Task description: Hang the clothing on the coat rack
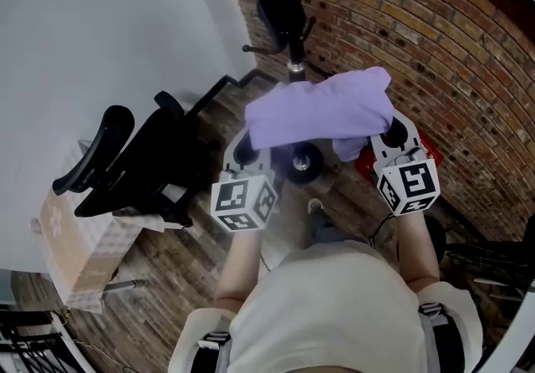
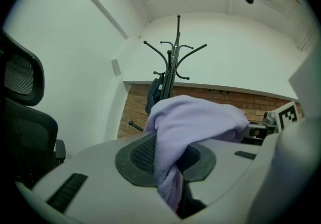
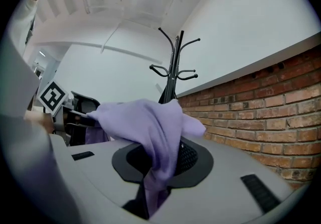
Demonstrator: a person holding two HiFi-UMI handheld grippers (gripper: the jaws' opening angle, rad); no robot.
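A lilac garment (image 1: 322,110) hangs stretched between my two grippers at chest height. My left gripper (image 1: 245,150) is shut on one end of the lilac garment (image 2: 173,140), the cloth pinched between its jaws. My right gripper (image 1: 391,135) is shut on the other end of the garment (image 3: 155,142). The black coat rack (image 2: 173,65) stands ahead by the brick wall, its curved hooks (image 3: 175,49) up high. A dark item (image 2: 153,95) hangs on the rack lower down. In the head view the coat rack (image 1: 284,3) is just beyond the garment.
A black office chair (image 1: 138,158) stands to my left, next to a cardboard box (image 1: 75,250). The brick wall (image 1: 435,37) runs along the right. A red thing (image 1: 368,164) lies on the wood floor under my right gripper. The rack's base (image 1: 303,162) shows below the cloth.
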